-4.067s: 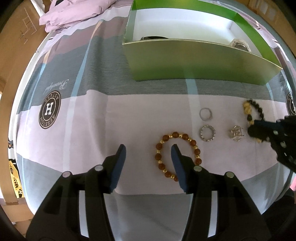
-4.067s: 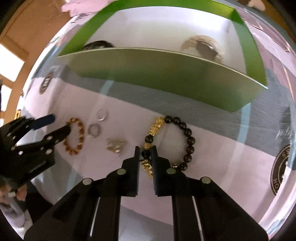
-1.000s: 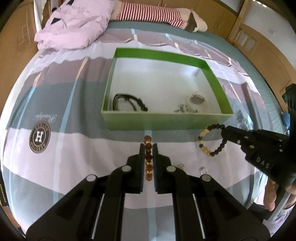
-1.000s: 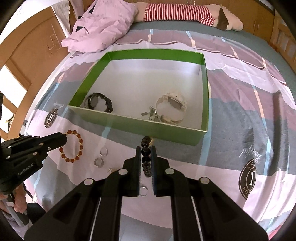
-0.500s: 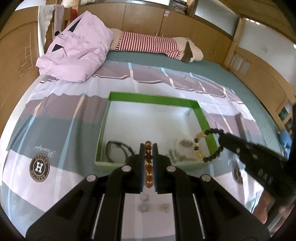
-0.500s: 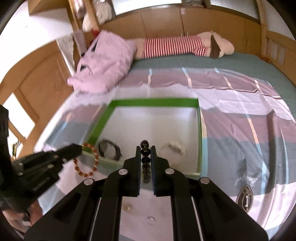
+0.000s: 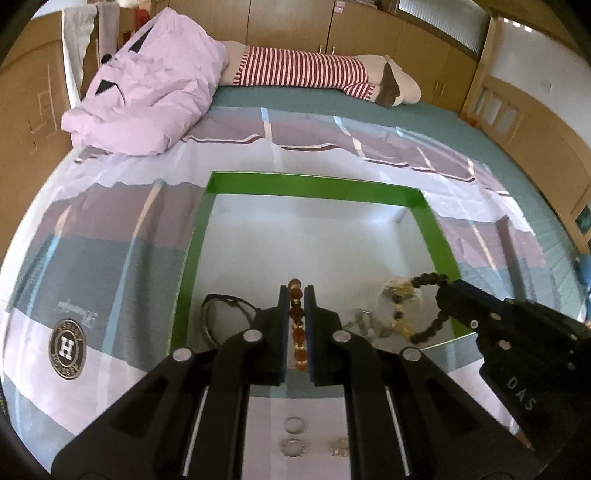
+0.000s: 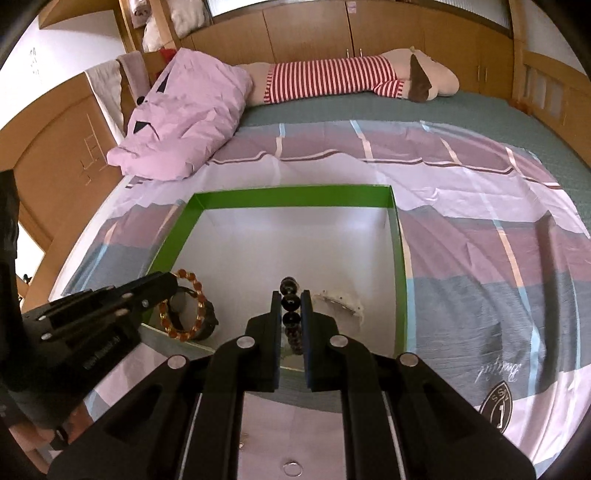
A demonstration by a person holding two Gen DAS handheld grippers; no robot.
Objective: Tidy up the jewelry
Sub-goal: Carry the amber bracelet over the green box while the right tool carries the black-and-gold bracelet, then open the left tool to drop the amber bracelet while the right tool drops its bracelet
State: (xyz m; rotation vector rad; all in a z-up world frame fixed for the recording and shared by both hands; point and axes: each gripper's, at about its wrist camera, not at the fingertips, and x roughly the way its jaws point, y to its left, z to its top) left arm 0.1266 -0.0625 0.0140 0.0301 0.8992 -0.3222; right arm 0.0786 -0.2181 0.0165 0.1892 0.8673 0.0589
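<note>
A green box [image 7: 314,190] with a white floor lies open on the bed; it also shows in the right wrist view [image 8: 291,197]. My left gripper [image 7: 296,295] is shut on an amber bead bracelet [image 7: 296,325], held above the box's near wall; the bracelet shows in the right wrist view [image 8: 184,306]. My right gripper [image 8: 290,299] is shut on a black bead bracelet [image 8: 290,302] with gold charms [image 7: 424,306], above the box's near right part. Inside the box lie a black watch [image 7: 225,310] and a white watch [image 8: 341,299]. Two rings [image 7: 294,424] and a silver charm [image 7: 340,448] lie on the sheet in front.
The striped sheet with an H logo [image 7: 67,349] covers the bed. A pink quilt [image 7: 147,96] and a striped plush toy [image 7: 314,70] lie at the far end. Wooden cupboards [image 7: 291,22] stand behind.
Both grippers have risen with their bracelets from the sheet and moved forward over the near part of the green box. The view now looks down into the box.
</note>
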